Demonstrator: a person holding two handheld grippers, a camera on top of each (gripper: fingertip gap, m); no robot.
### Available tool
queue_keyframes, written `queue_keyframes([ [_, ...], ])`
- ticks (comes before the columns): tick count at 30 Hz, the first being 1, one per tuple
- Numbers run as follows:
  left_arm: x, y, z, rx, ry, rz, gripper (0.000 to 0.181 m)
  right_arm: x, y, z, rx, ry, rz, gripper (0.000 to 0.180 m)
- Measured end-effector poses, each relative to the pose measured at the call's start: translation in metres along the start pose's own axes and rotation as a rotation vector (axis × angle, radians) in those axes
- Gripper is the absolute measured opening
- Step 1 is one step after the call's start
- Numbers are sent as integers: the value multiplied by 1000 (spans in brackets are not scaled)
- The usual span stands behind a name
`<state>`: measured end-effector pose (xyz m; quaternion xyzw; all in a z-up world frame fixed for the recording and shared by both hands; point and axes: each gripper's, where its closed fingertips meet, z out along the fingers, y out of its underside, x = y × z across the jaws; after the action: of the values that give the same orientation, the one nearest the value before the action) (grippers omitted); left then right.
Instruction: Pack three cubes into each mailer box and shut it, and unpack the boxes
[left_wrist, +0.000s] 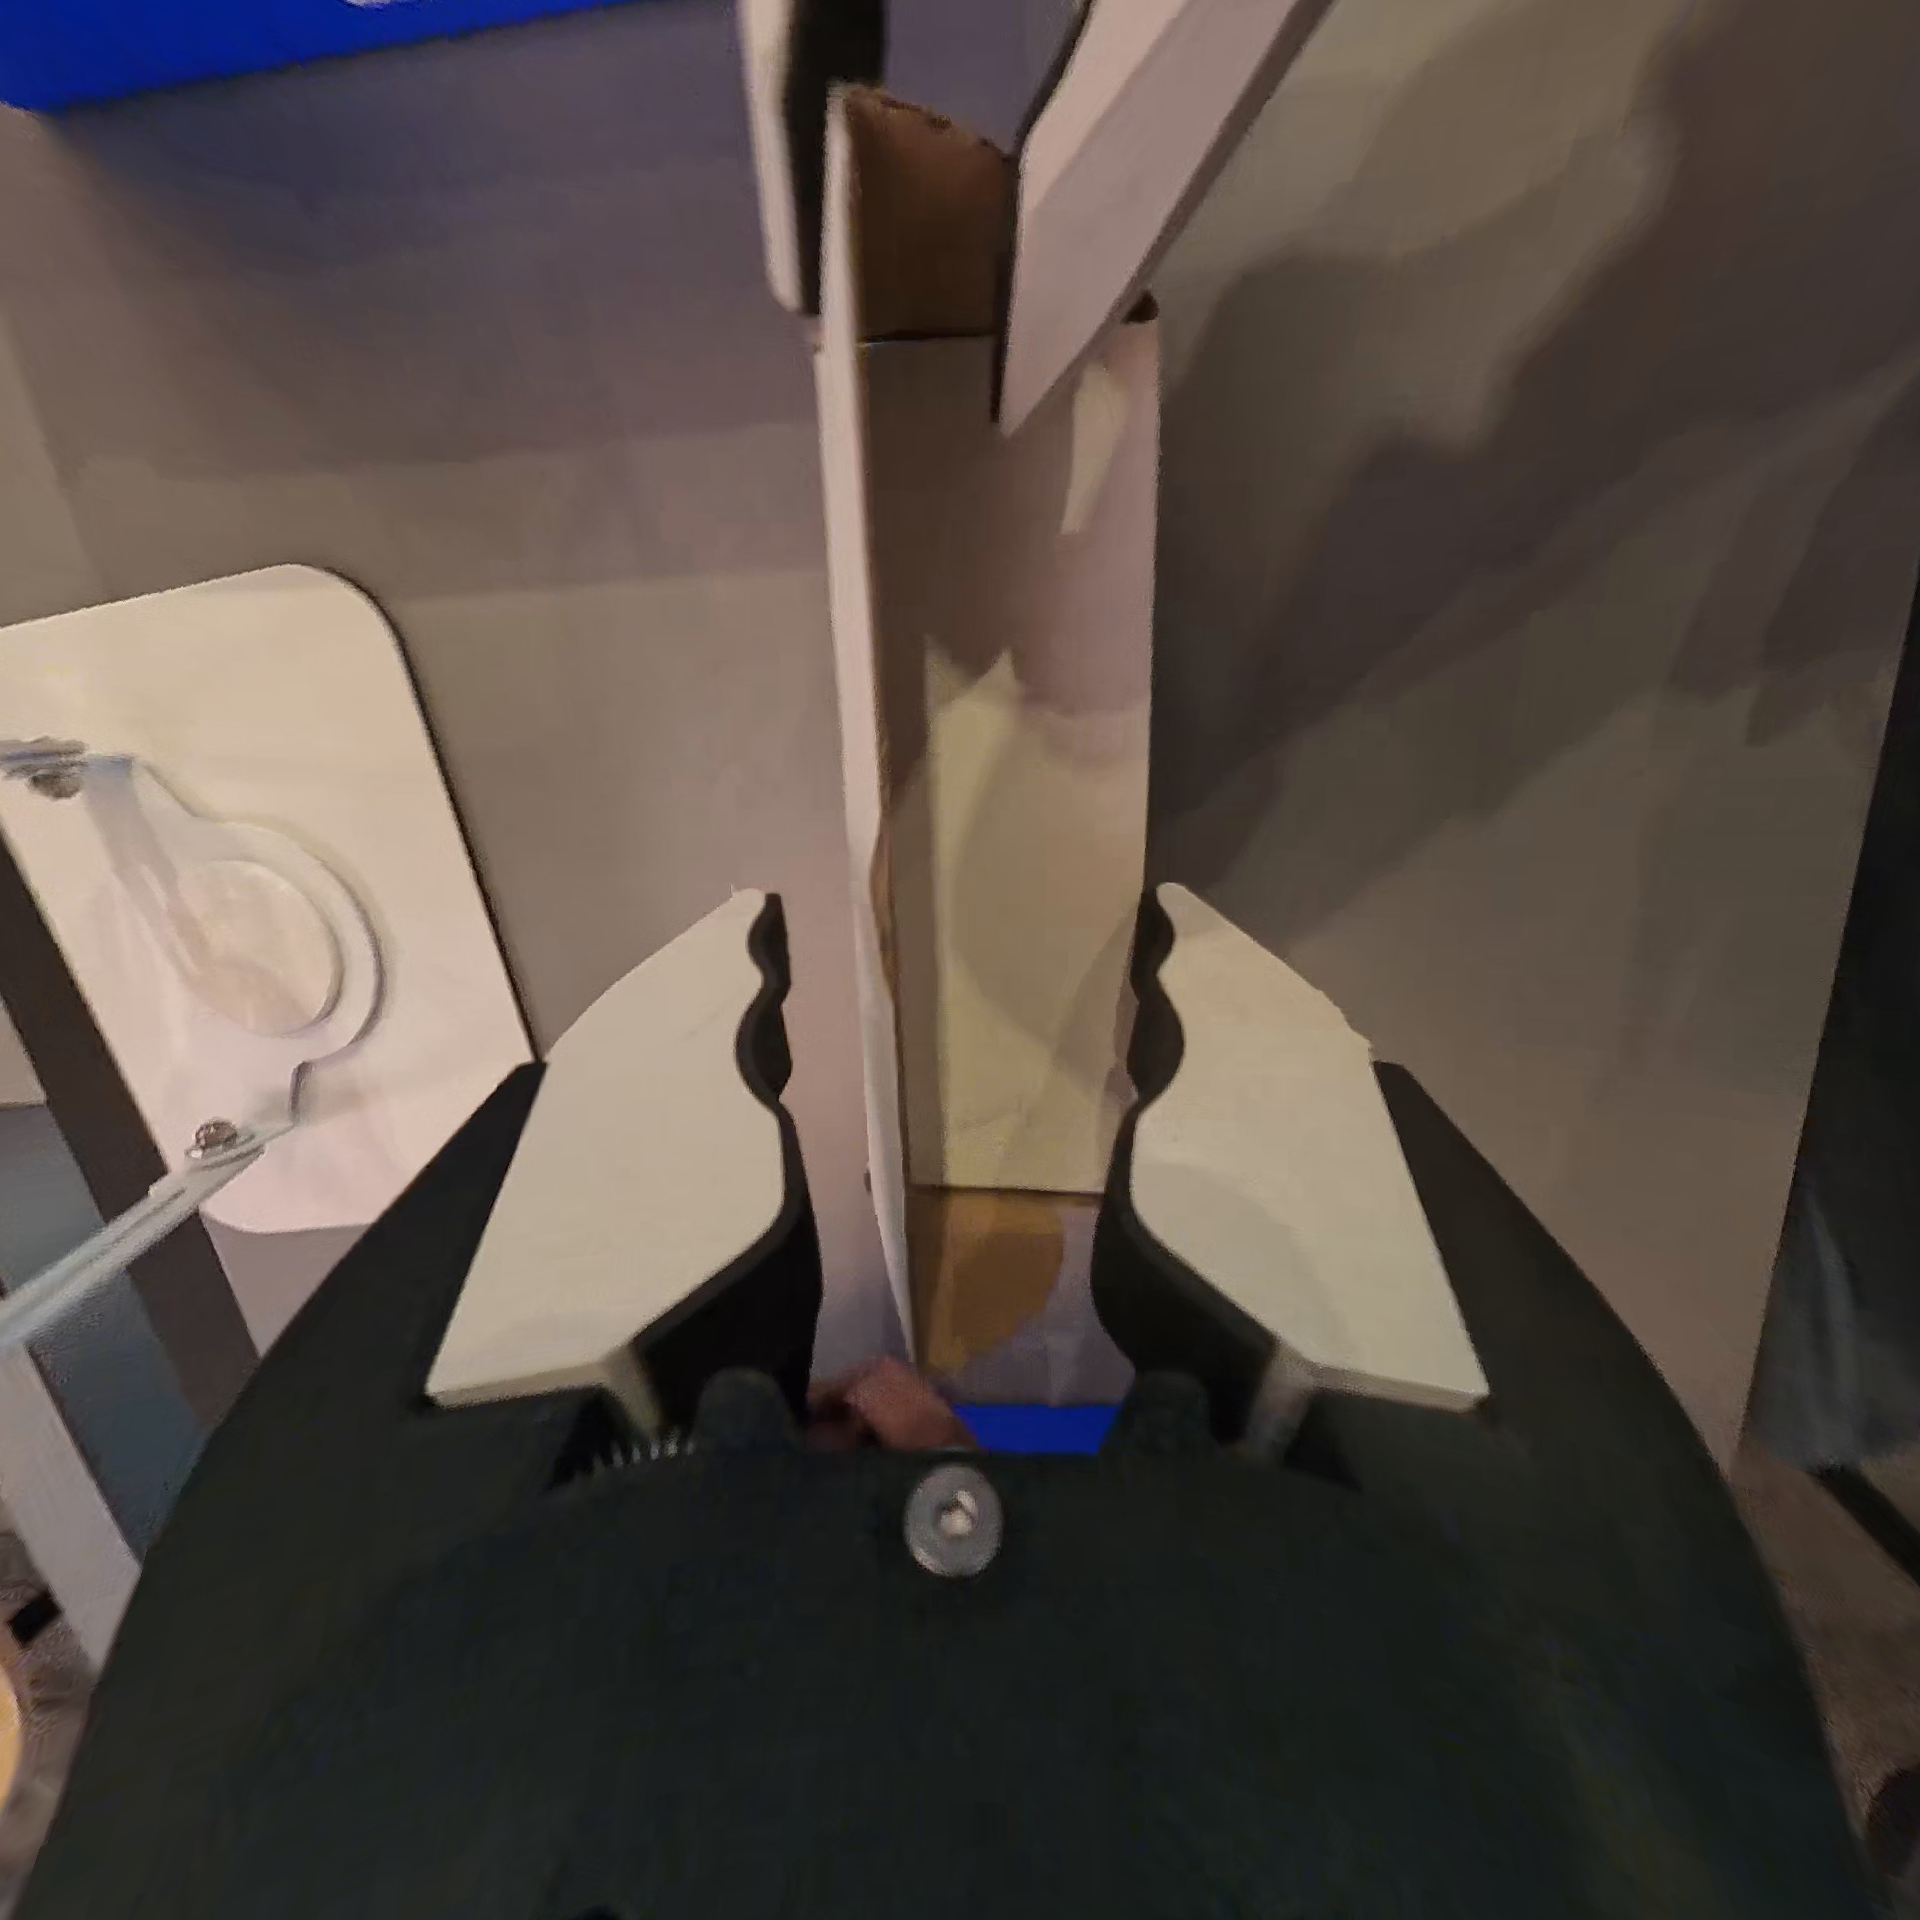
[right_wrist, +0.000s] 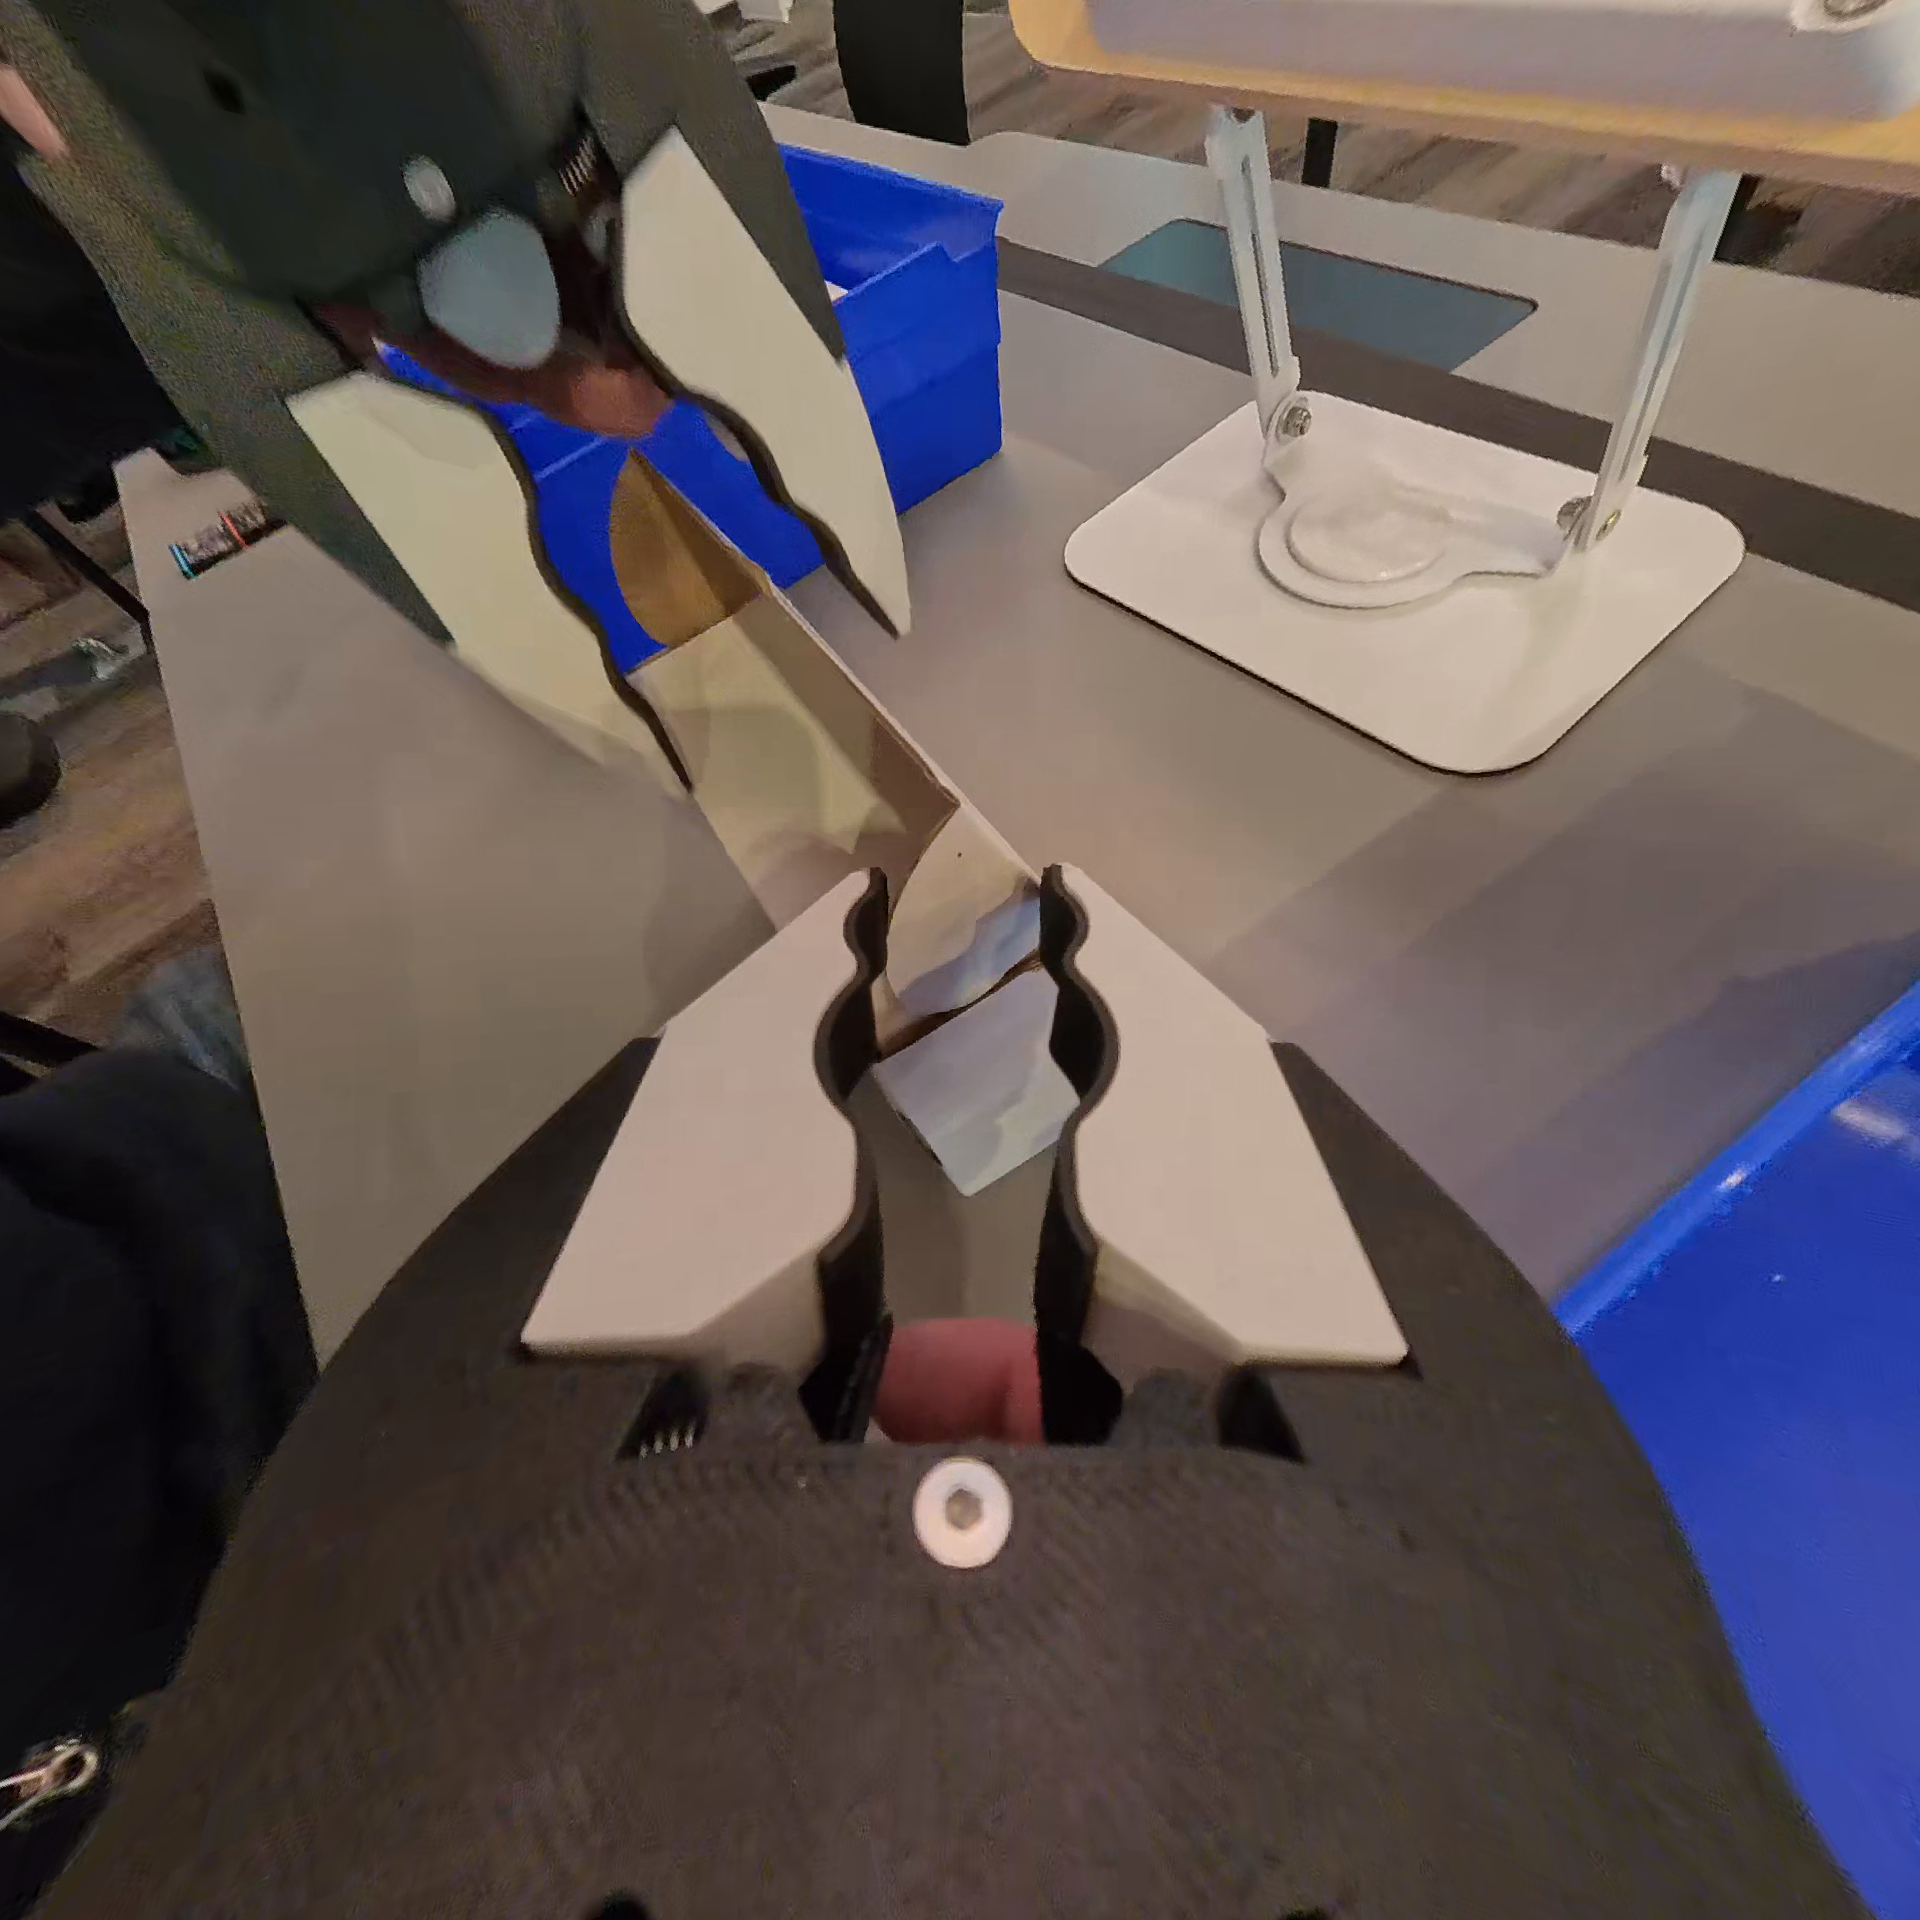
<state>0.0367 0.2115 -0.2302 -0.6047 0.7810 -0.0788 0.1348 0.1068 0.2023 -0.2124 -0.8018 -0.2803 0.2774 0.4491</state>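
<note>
Above the grey table (right_wrist: 1195, 790), one white cardboard mailer box (right_wrist: 790, 748), seen edge-on and long and narrow, is held in the air between two tools. Its near end lies between the fingers of the right tool (right_wrist: 961, 883), whose jaws are narrowed around it; whether the pads actually press on the cardboard cannot be told. The far end sits between the fingers of the left tool (right_wrist: 795, 717), whose jaws stand wider apart, with the box edge inside the gap. From the left wrist view the same box (left_wrist: 1023, 935) runs away between the left tool (left_wrist: 961, 904), one pad just beside the right wall, the other clear of the left wall; a firm grip cannot be confirmed. The brown inner face shows at both ends. No cubes are seen. Two blue plastic bins are counted: one (right_wrist: 914, 312) behind the left tool, another (right_wrist: 1766, 1403) at the right edge. One white metal stand (right_wrist: 1403, 623) rests on the table.
</note>
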Motion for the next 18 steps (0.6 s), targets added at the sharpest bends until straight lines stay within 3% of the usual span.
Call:
queue_keyframes([
  [4, -3, 13, -26, 162, -115, -137, 59, 0, 1, 0, 11, -2, -29, 28],
  [8, 2, 37, -32, 218, -212, -237, 48, -1, 1, 0, 20, -5, -69, 28],
  [18, -5, 50, -42, 418, -262, -424, 27, -3, 5, 0, 34, 9, -220, 29],
])
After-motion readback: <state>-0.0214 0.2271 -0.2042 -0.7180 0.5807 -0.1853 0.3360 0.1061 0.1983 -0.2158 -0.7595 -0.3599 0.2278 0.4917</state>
